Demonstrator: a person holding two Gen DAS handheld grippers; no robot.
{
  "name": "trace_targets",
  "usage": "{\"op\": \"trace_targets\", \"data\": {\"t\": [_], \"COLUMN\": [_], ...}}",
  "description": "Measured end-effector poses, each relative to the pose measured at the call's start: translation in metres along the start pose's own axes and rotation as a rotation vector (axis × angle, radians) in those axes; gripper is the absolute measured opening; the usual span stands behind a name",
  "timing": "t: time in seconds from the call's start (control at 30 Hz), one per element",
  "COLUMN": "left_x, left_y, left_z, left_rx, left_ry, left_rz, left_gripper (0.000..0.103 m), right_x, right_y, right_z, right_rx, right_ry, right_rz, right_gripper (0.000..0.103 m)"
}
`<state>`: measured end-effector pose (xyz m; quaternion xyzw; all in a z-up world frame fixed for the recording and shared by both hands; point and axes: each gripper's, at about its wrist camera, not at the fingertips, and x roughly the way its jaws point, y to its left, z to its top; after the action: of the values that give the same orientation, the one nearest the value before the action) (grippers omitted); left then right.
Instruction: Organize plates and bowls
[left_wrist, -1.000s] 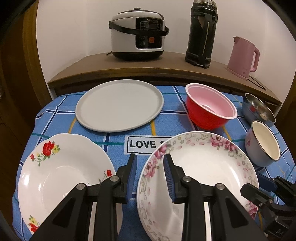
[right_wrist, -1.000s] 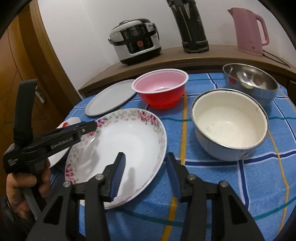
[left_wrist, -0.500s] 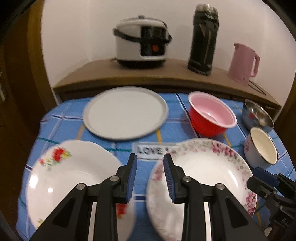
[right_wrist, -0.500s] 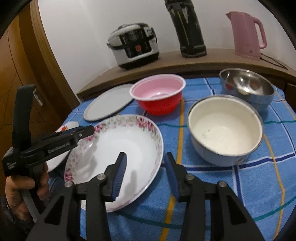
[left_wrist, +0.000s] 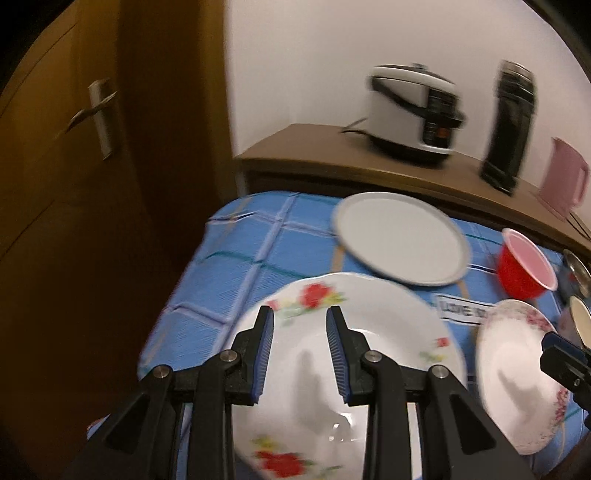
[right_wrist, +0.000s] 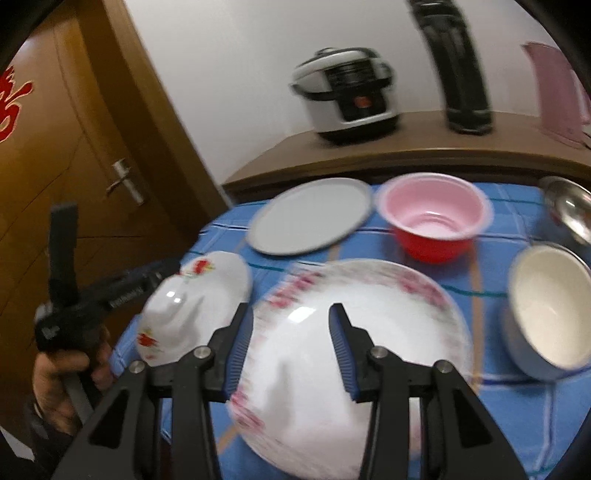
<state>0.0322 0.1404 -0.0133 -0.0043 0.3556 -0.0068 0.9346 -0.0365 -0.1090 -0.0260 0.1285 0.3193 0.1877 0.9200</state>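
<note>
White label (left_wrist: 463, 313) on the blue checked cloth, right of centre in left wrist view: blurred, reads roughly "LOVE". Red character decoration (right_wrist: 11, 105) on door, upper left of right wrist view: unreadable. Print on left hand-held gripper (right_wrist: 125, 293): too blurred.

Tablecloth (right_wrist: 491, 373): blue, checked. Red-flowered plate (left_wrist: 369, 328): white. Pink-flowered plate (right_wrist: 369, 321): white. Flat plate (right_wrist: 310, 214): grey. Plastic bowl (right_wrist: 436, 221): red outside, pink inside. Enamel bowl (right_wrist: 546, 310): cream inside.

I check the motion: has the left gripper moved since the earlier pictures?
Yes. The left gripper has swung left: from between both plates to over the red-flowered plate.
</note>
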Motion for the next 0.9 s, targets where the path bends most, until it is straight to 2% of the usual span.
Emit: {"op": "trace_targets", "data": {"t": [0.1,0.27,0.43,0.5,0.8,0.9], "left_x": [0.002,0.006,0.012,0.014,0.018,0.017], "left_y": [0.021,0.039,0.051,0.054,0.061,0.061], "left_z": [-0.003,-0.008,-0.014,-0.017,-0.022,-0.023], "left_rx": [-0.061,-0.095,-0.132,-0.135,-0.151,-0.158], "left_ry": [0.019,0.044,0.078,0.084,0.104,0.12], "left_rz": [-0.001,-0.005,-0.034,-0.042,-0.086,-0.116], "left_gripper": [0.032,0.032,0.032,0.032,0.032,0.032], "right_x": [0.021,0.061,0.087,0.096,0.116,0.118], "right_y": [0.016,0.026,0.03,0.031,0.031,0.036], "right_z": [0.007,0.017,0.021,0.023,0.026,0.026], "right_rx": [-0.021,-0.004,-0.011,-0.016,0.001,-0.026], "right_ry": [0.035,0.112,0.152,0.173,0.237,0.231], "right_rz": [0.051,0.068,0.052,0.054,0.013,-0.007], "right_gripper": [0.043,0.043,0.043,0.039,0.039,0.039]}}
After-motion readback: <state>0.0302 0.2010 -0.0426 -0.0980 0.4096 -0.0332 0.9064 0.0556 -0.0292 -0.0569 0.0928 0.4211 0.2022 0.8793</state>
